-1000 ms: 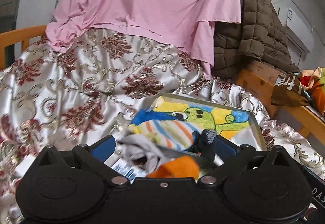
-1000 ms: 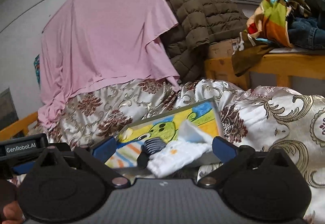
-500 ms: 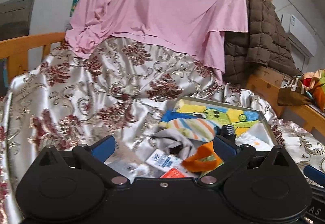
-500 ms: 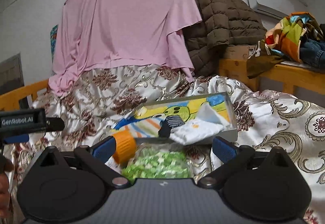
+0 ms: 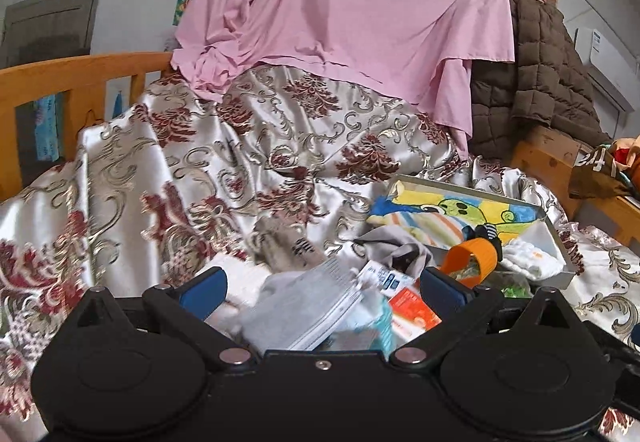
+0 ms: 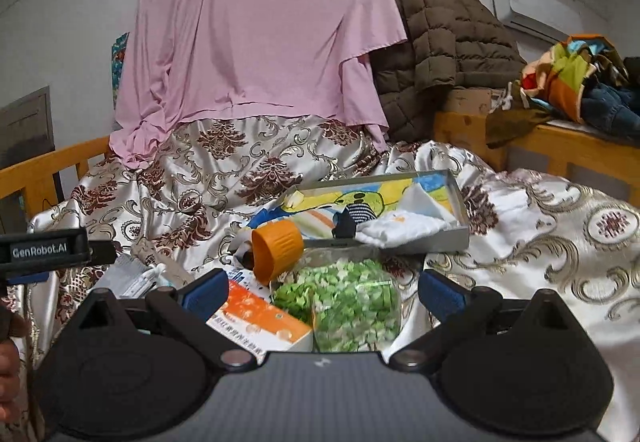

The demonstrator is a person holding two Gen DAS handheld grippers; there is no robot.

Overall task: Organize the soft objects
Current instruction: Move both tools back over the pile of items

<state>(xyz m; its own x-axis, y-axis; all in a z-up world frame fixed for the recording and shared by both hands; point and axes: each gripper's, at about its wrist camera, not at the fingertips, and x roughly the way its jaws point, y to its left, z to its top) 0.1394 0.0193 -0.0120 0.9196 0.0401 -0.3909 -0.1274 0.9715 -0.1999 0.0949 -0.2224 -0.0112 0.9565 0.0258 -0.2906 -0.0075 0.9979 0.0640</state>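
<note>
As both tools back off the tray [image 6: 460, 238], nothing gripped | left gripper [image 5: 320, 282] wide over face masks [image 5: 304, 314] | right gripper [image 6: 320, 290] wide over green-filled jar [image 6: 352, 302] | sorting continues.

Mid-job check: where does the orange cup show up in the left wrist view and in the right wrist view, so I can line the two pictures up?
Left wrist view: the orange cup lies on its side at right of centre, just past the right blue fingertip.
Right wrist view: the cup lies left of centre, mouth toward the camera, above the bag of green pieces.
Shared landmark: the grey tray with the cartoon-print cloth, right behind the cup.
</note>
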